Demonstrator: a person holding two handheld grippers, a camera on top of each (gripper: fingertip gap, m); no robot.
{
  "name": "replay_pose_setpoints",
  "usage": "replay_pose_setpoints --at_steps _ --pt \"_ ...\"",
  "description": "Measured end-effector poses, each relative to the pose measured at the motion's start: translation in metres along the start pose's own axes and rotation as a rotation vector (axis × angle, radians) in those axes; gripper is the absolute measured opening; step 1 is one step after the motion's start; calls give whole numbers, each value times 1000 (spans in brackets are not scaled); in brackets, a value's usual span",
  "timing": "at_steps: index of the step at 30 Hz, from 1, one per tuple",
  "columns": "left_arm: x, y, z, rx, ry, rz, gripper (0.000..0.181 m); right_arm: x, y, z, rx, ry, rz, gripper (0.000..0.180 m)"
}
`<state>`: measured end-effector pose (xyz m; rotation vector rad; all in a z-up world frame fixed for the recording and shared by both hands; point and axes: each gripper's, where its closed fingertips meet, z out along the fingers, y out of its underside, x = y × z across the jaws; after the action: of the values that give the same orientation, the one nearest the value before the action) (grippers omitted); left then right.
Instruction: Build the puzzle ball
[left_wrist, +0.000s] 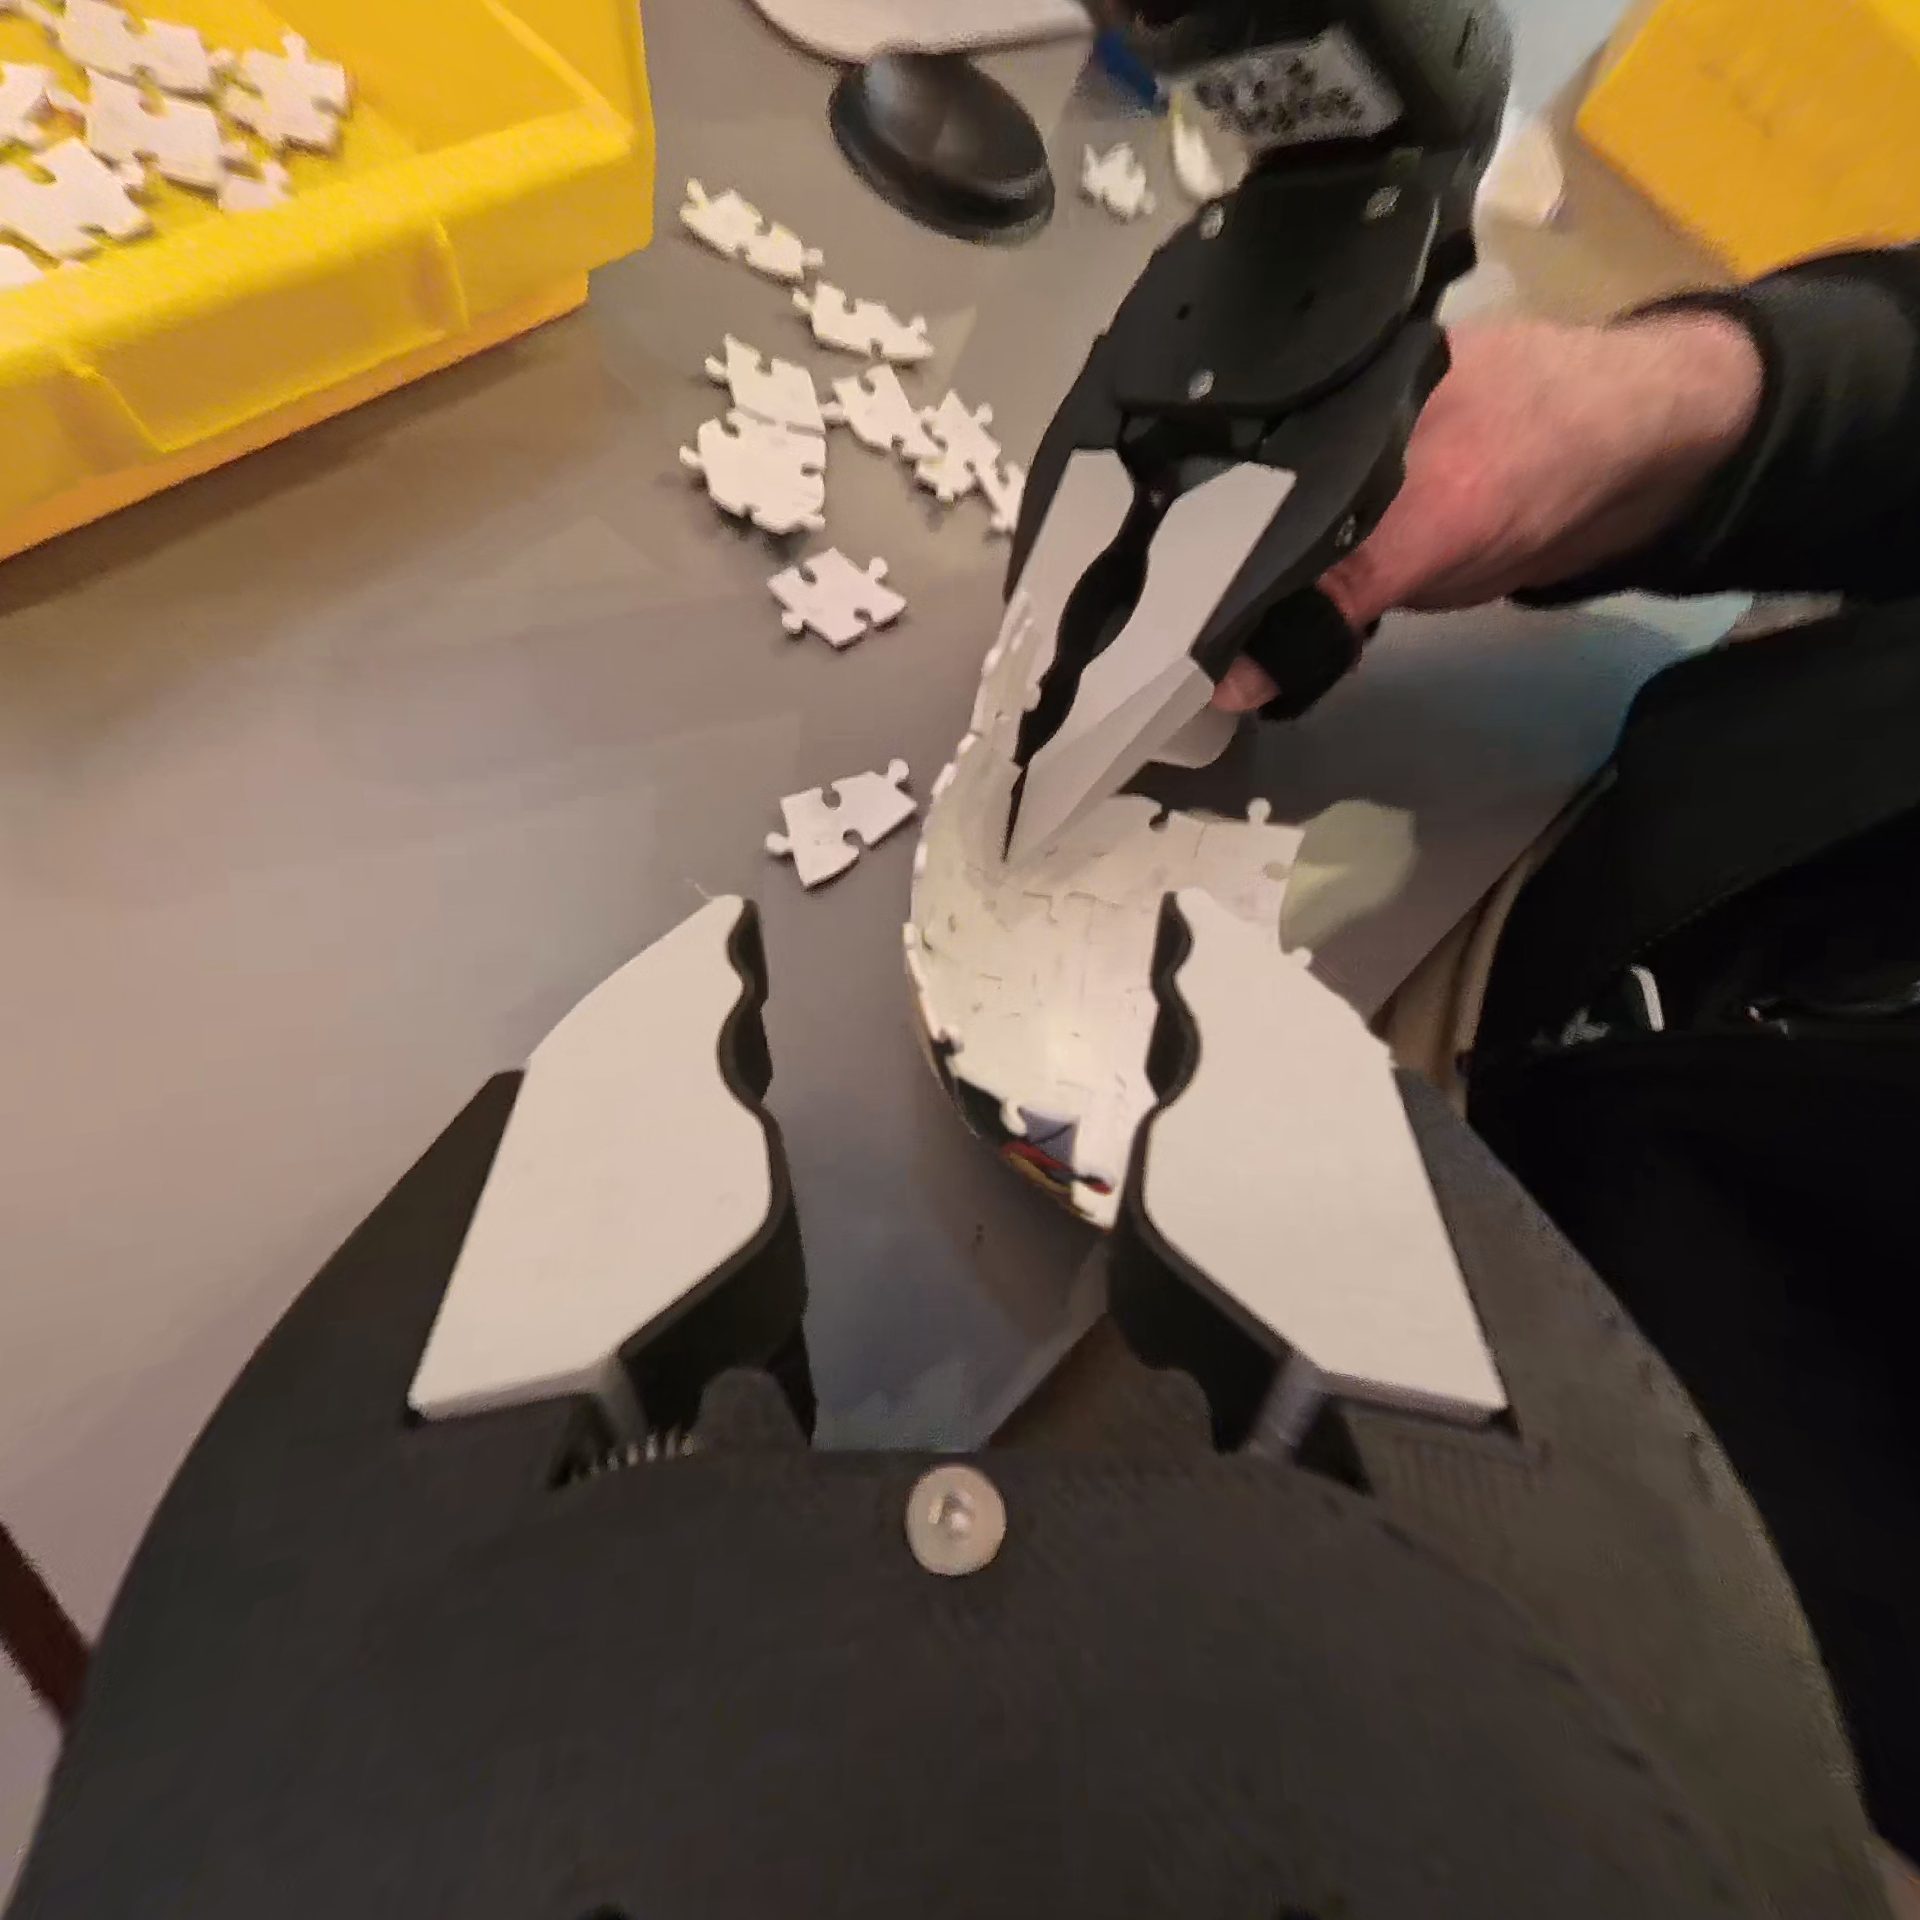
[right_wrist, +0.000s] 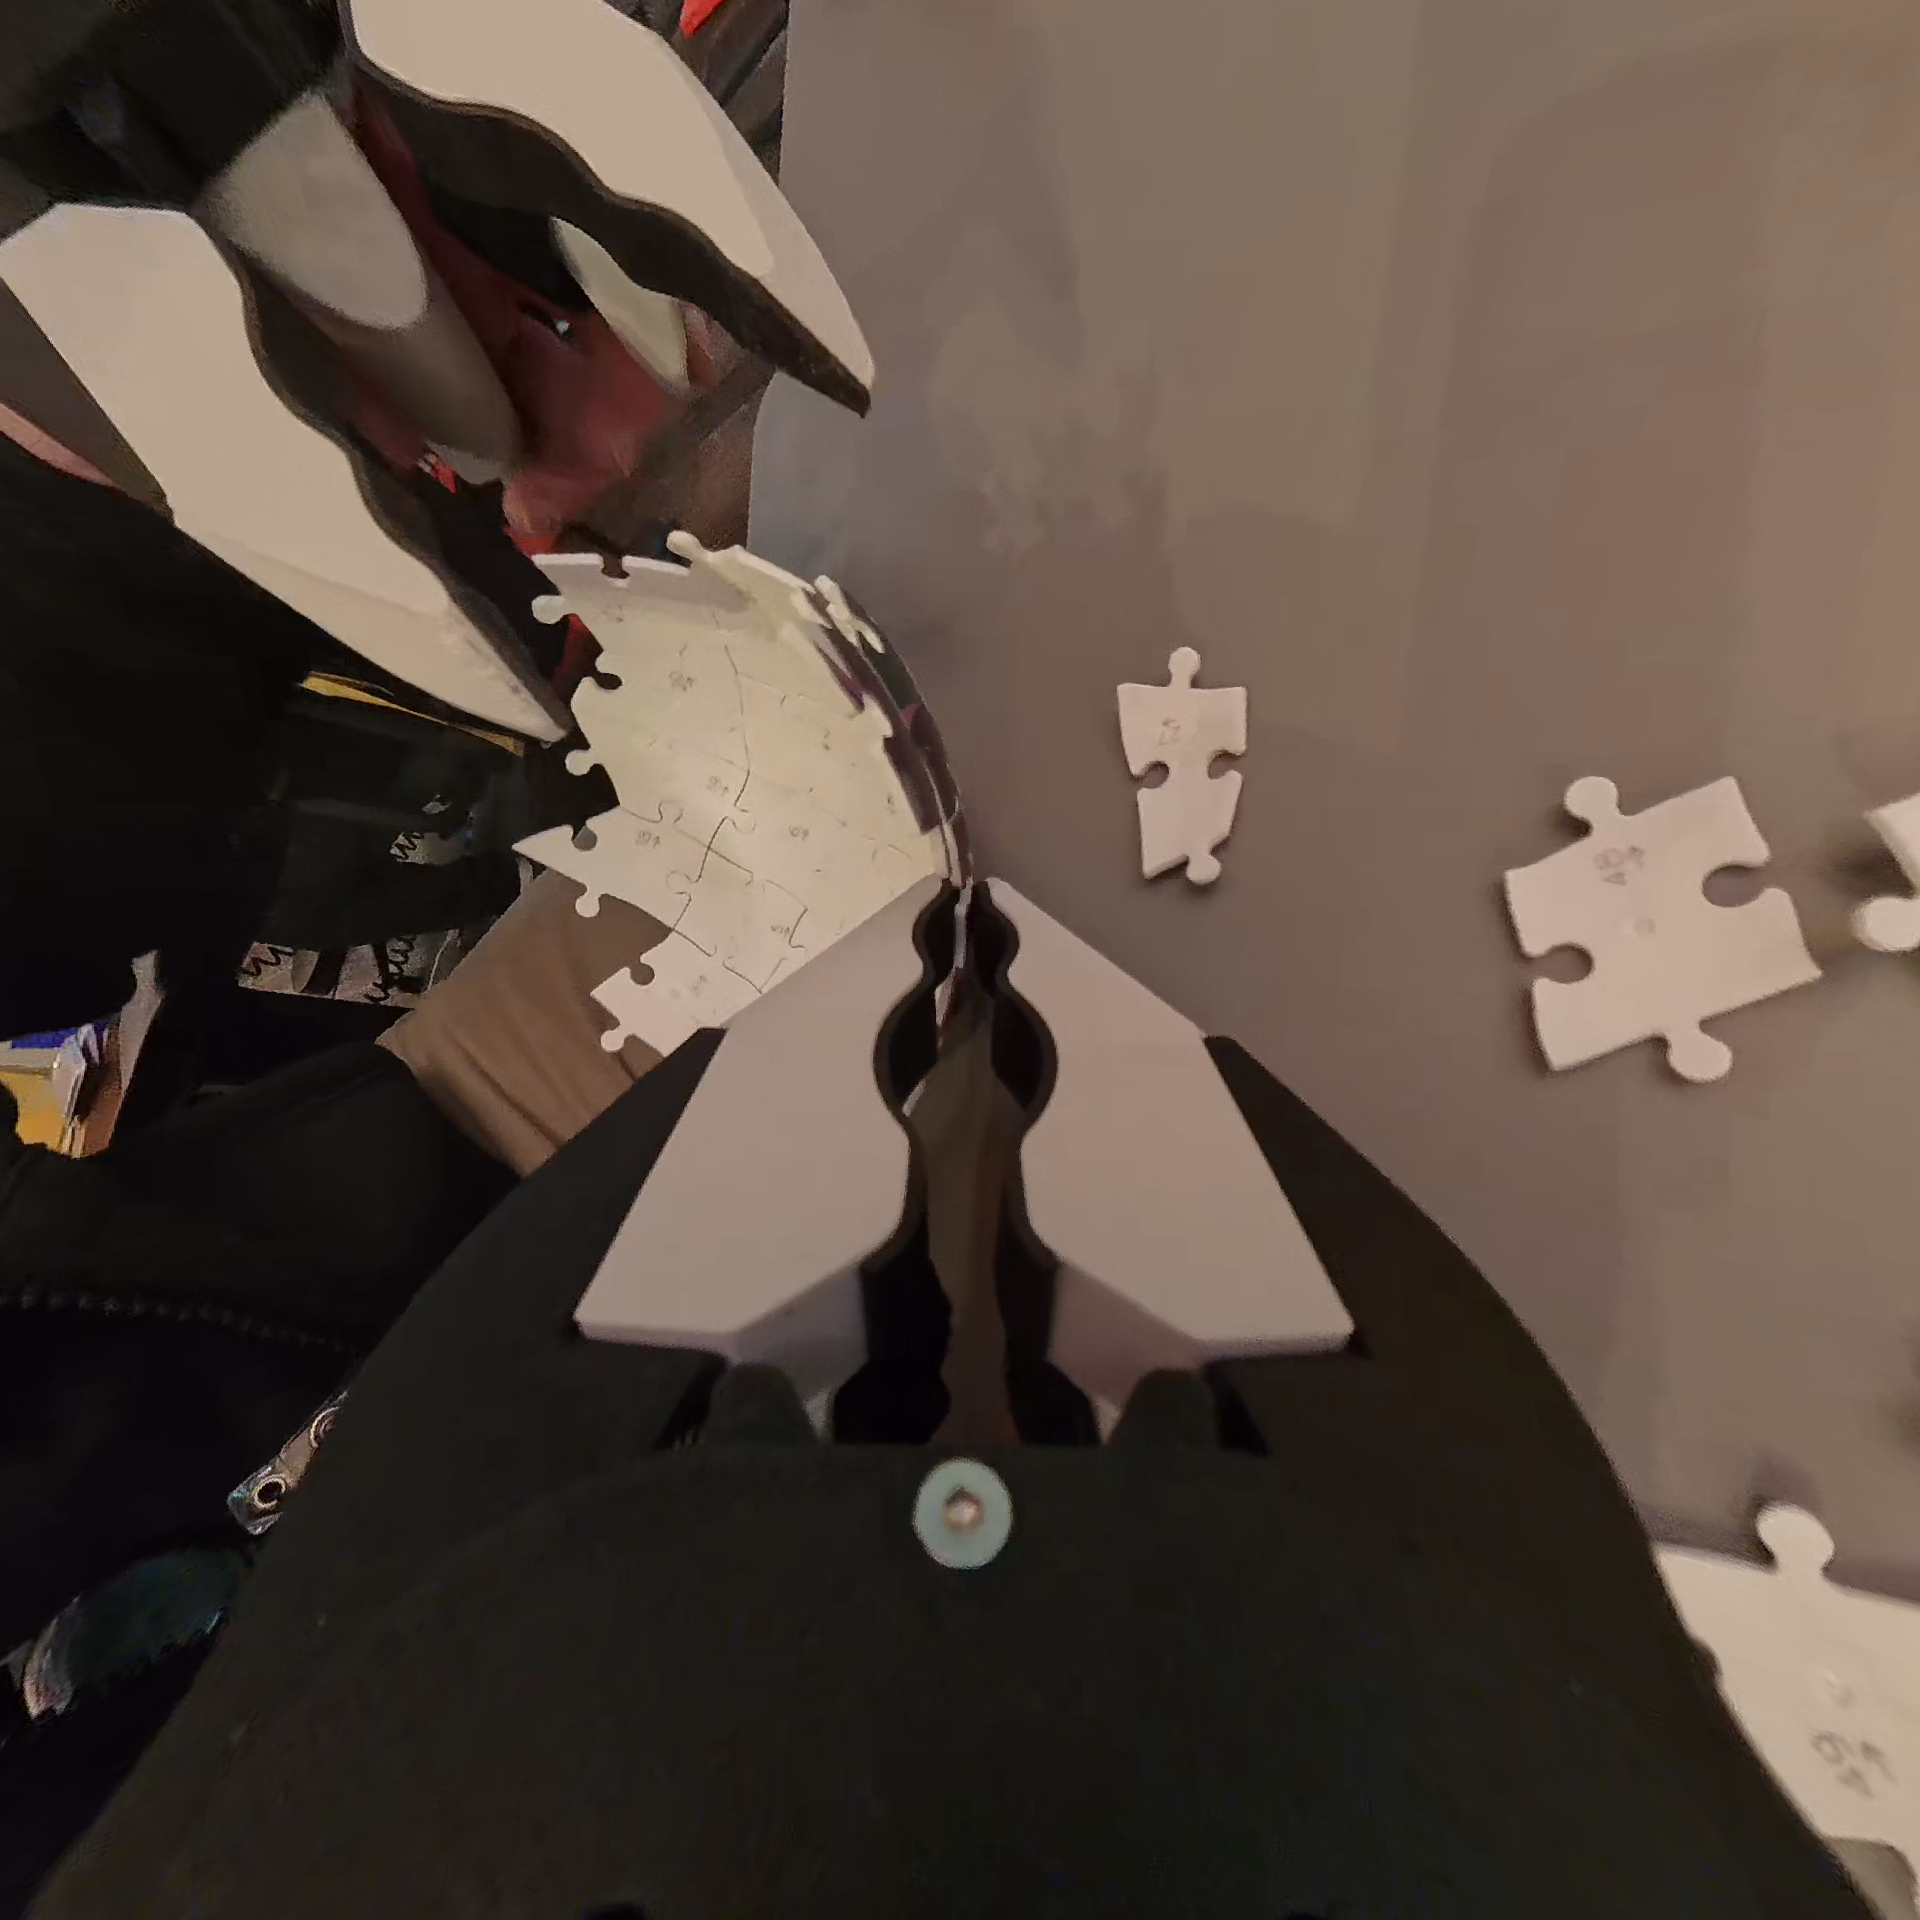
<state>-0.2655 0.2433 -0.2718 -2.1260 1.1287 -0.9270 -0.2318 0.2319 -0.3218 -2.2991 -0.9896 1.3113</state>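
A partly built puzzle ball is a curved white shell with a printed outer face, at the near right edge of the grey table. My right gripper comes down from above and is shut on the shell's rim; in the right wrist view the shell sits just past my shut right gripper. My left gripper is open, its right finger against the shell's right side. It also shows open in the right wrist view, above the shell.
Loose white puzzle pieces lie scattered on the table beyond the shell, with more in a yellow bin at far left. A black round base stands at the back. Single pieces lie to the right. A person's hand holds the right gripper. The left gripper's tips are roughly 7 cm from the right gripper's.
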Motion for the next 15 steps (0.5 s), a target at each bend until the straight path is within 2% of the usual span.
replay_pose_setpoints --at_steps 5,8,12,15 --pt "-7 10 4 -228 4 0 64 -5 -6 8 3 -7 -35 0" --pt "-13 22 5 -382 1 25 52 -8 -11 13 7 -3 -62 0" --pt "-16 29 3 -487 37 -5 31 -9 -17 14 18 0 -92 0" --pt "-17 30 0 -559 36 -2 22 -9 -21 15 23 2 -112 0"
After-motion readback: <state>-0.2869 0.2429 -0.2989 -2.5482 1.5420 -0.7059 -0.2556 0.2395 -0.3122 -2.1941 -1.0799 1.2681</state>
